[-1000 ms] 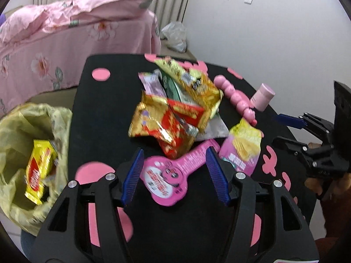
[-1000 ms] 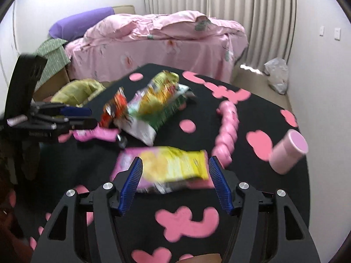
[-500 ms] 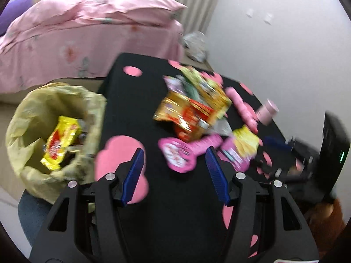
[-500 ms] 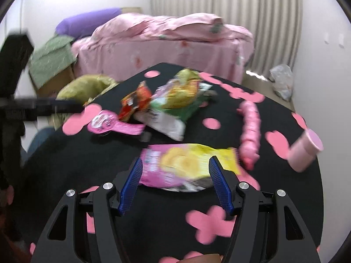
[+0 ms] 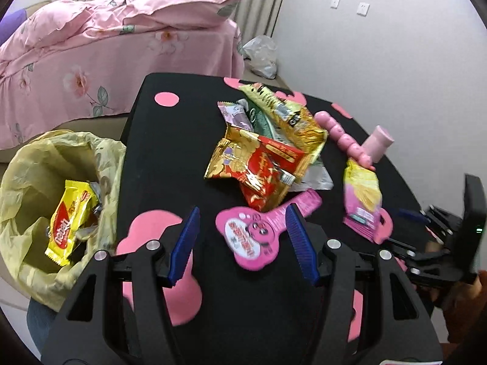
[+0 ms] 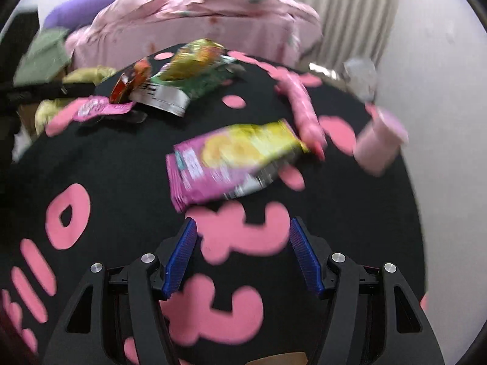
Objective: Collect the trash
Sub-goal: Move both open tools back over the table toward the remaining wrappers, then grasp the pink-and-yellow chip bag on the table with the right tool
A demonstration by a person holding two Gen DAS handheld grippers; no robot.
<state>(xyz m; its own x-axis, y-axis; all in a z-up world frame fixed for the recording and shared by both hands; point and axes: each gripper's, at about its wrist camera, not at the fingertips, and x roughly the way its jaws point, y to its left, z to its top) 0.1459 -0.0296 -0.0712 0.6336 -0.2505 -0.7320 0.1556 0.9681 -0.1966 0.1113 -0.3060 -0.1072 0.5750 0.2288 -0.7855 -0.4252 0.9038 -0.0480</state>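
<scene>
Jaws spread on both grippers, empty; only left wrist view shows yellow wrapper [image 5: 71, 217] inside trash bag [image 5: 27, 164].

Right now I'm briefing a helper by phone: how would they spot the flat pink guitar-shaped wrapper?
Find the black table with pink shapes. On the near side of the wrapper pile lies the guitar-shaped wrapper. It alone is flat, bright pink, with a round body and long neck.

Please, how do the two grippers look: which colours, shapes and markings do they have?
Both the left gripper and the right gripper are black angular frames with triangular cut-outs and silver round bolts. Their fingers carry ribbed blue pads. No cables or markings show.
</scene>
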